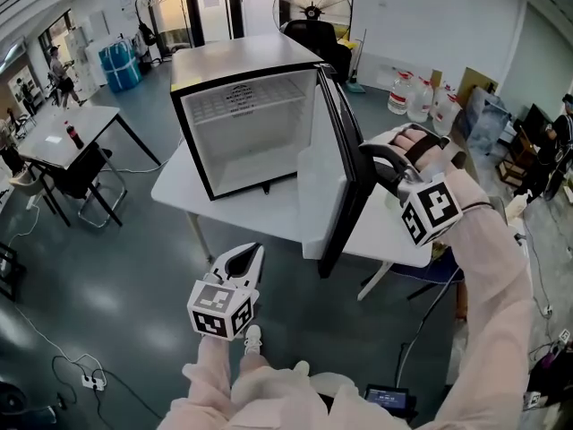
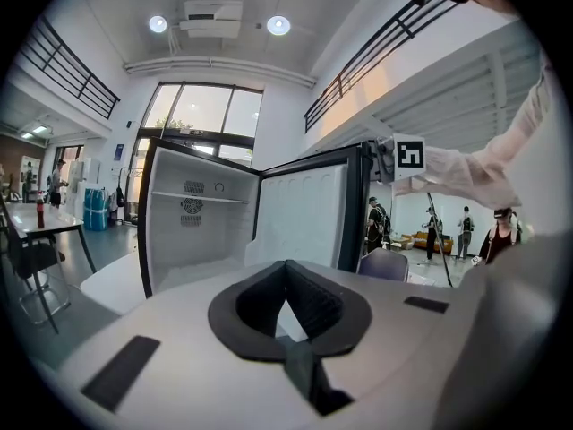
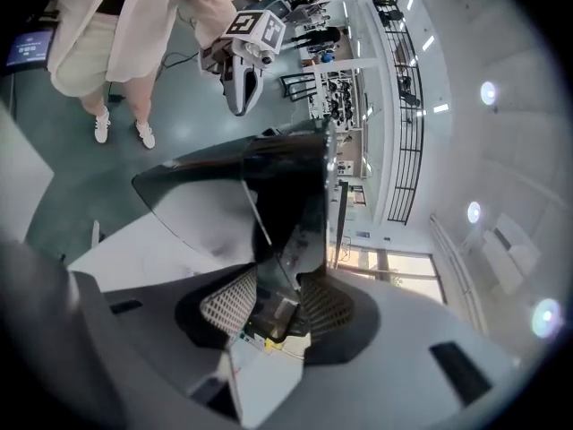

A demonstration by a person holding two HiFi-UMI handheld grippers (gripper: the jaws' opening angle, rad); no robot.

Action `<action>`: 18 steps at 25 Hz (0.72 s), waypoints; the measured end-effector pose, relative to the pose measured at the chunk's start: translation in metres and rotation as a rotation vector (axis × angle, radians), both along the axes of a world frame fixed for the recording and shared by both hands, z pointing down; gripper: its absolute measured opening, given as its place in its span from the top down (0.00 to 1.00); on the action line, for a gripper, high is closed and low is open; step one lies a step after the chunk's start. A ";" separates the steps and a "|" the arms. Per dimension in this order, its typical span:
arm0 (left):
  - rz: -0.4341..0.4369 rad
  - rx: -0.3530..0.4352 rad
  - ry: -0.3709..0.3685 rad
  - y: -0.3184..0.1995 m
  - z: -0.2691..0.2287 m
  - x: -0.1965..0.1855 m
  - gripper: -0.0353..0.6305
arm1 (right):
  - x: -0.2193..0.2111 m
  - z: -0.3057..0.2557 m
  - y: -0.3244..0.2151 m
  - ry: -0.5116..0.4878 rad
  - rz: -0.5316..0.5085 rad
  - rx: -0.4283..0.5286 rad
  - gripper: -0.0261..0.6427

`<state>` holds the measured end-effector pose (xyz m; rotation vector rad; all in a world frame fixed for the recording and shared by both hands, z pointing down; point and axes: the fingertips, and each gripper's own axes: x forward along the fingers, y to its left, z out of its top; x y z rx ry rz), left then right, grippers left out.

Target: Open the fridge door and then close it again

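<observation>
A small black fridge (image 1: 242,115) stands on a white table (image 1: 179,186) with its white inside bare. Its door (image 1: 345,159) swings out toward me, nearly square to the cabinet. My right gripper (image 1: 380,159) is at the door's outer free edge, and in the right gripper view the dark door edge (image 3: 286,195) fills the space between the pads of my right gripper (image 3: 279,298). My left gripper (image 1: 243,260) hangs lower, in front of the table and apart from the fridge, with its fingertips together and nothing held. From the left gripper view, my left gripper (image 2: 286,267) faces the open fridge (image 2: 192,231) and door (image 2: 304,213).
A second table with a red bottle (image 1: 74,135) and a chair (image 1: 81,173) stand at the left. A fan (image 1: 312,5) and water jugs (image 1: 412,97) are behind the fridge. Cables (image 1: 81,379) lie on the floor near my feet. People stand far back.
</observation>
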<state>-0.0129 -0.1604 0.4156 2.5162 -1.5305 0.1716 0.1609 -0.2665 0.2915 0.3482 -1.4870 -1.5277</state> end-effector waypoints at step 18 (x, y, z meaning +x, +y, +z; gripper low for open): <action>-0.074 -0.015 0.023 -0.023 0.002 -0.055 0.93 | -0.093 -0.006 0.002 0.026 -0.112 -0.034 0.77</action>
